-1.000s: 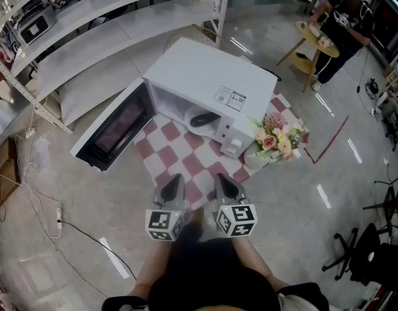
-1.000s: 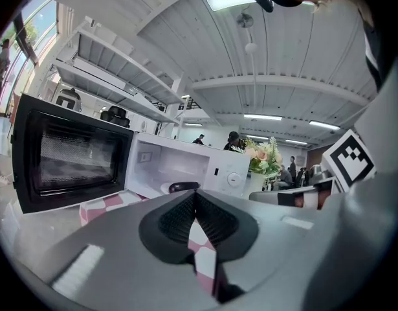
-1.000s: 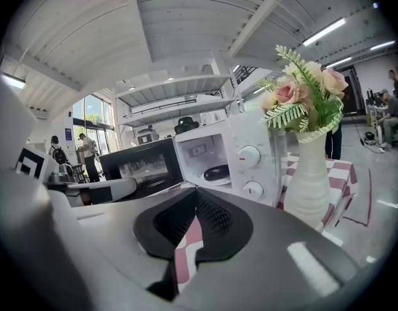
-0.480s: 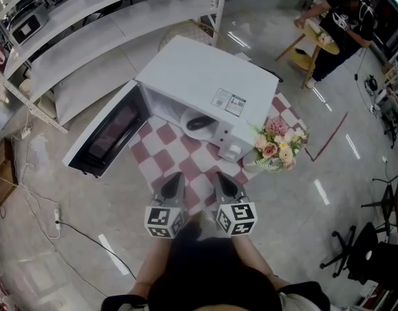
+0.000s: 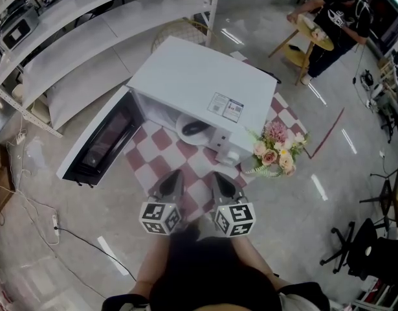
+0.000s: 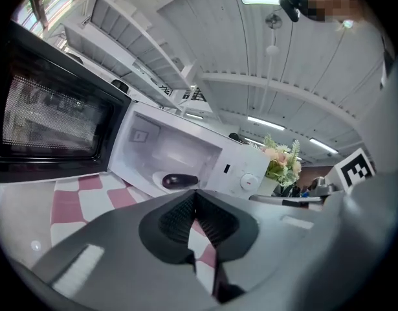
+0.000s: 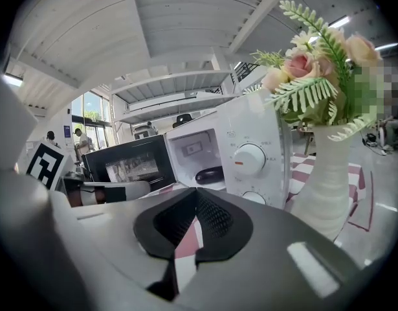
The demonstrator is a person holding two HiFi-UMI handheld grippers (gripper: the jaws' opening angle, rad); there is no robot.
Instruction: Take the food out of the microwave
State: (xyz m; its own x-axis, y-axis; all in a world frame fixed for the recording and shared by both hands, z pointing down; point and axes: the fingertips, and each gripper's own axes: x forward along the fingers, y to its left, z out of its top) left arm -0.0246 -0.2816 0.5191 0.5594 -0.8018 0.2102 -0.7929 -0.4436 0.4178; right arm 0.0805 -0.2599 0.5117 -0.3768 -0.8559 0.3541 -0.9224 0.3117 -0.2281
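Observation:
A white microwave (image 5: 202, 83) stands on a red-and-white checked cloth (image 5: 161, 155) with its door (image 5: 95, 144) swung wide open to the left. Inside the cavity a dark piece of food (image 5: 195, 127) lies on a white plate (image 5: 184, 133). The left gripper view shows the food (image 6: 179, 181) low in the cavity; in the right gripper view the food (image 7: 210, 174) sits left of the control knobs (image 7: 249, 159). My left gripper (image 5: 175, 173) and right gripper (image 5: 216, 175) are side by side in front of the opening, short of it, both shut and empty.
A white vase of pink flowers (image 5: 275, 148) stands close to the microwave's right front corner, near my right gripper. White shelving (image 5: 76, 31) runs behind on the left. A person (image 5: 338, 18) stands at a small round table far back right. A cable (image 5: 69, 229) crosses the floor at left.
Both grippers have come a little closer to the microwave's opening, still shut. The left gripper has rolled slightly. The food has not moved.

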